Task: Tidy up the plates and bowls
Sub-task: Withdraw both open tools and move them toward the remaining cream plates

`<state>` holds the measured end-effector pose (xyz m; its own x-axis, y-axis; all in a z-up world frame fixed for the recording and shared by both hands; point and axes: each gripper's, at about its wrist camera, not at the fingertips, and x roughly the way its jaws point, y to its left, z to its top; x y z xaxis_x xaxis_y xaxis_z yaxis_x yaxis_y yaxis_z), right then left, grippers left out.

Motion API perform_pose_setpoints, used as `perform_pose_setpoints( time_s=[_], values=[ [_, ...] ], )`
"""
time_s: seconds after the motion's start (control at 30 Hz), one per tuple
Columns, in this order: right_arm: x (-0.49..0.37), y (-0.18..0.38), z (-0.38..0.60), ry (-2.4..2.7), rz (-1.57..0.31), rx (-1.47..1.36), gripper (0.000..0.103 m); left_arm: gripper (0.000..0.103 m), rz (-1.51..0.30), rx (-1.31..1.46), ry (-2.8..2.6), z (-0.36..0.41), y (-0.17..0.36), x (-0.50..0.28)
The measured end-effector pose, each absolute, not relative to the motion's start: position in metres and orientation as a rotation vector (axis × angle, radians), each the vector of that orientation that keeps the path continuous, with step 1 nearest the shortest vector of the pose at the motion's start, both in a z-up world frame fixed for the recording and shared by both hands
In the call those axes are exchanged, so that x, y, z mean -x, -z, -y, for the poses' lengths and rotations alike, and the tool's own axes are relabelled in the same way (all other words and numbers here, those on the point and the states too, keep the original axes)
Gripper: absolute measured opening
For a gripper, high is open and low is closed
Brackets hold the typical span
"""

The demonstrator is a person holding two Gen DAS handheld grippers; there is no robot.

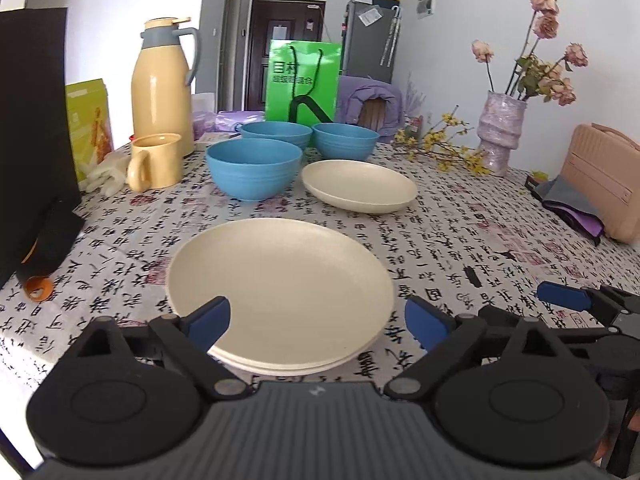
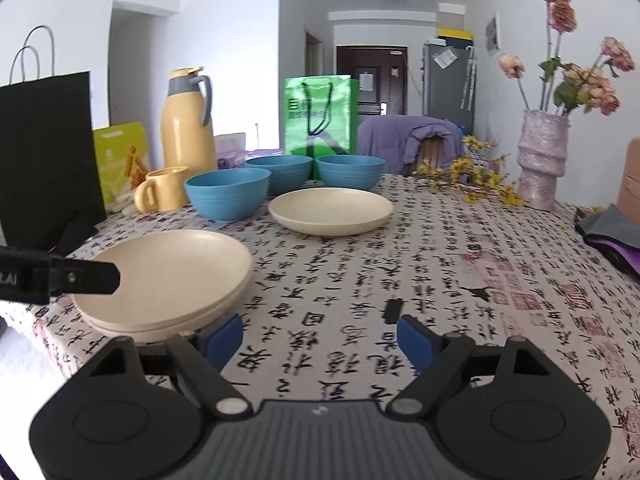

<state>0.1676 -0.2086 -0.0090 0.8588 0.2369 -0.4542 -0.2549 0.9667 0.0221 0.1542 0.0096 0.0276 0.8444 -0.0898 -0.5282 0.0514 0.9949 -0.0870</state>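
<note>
Two cream plates are stacked (image 1: 280, 288) near the table's front edge; the stack shows at the left in the right wrist view (image 2: 164, 276). A third cream plate (image 1: 358, 186) (image 2: 330, 210) lies alone farther back. Three blue bowls (image 1: 254, 168) (image 2: 228, 194) stand behind it in a cluster. My left gripper (image 1: 318, 322) is open, its fingers straddling the near rim of the stack, holding nothing. My right gripper (image 2: 320, 338) is open and empty over bare tablecloth to the right of the stack; it shows at the right edge in the left wrist view (image 1: 560, 296).
A yellow mug (image 1: 154, 162), a yellow thermos (image 1: 162, 84), a black paper bag (image 1: 34, 128) and a green bag (image 1: 302, 80) stand at the left and back. A vase of dried flowers (image 1: 500, 132) and a pink case (image 1: 604, 184) stand at the right.
</note>
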Motion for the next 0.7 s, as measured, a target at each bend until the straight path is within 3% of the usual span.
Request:
perform_pose_setpoints(
  time_s=[0.47, 0.7],
  values=[
    [-0.223, 0.014, 0.232, -0.190, -0.535, -0.006, 0.084, 0.095, -0.606, 0.119, 0.039, 0.001, -0.039, -0.231],
    [-0.299, -0.007, 0.250, -0.174, -0.524, -0.035, 0.083, 0.080, -0.696, 0.187, -0.005, 0.007, -0.044, -0.333]
  ],
)
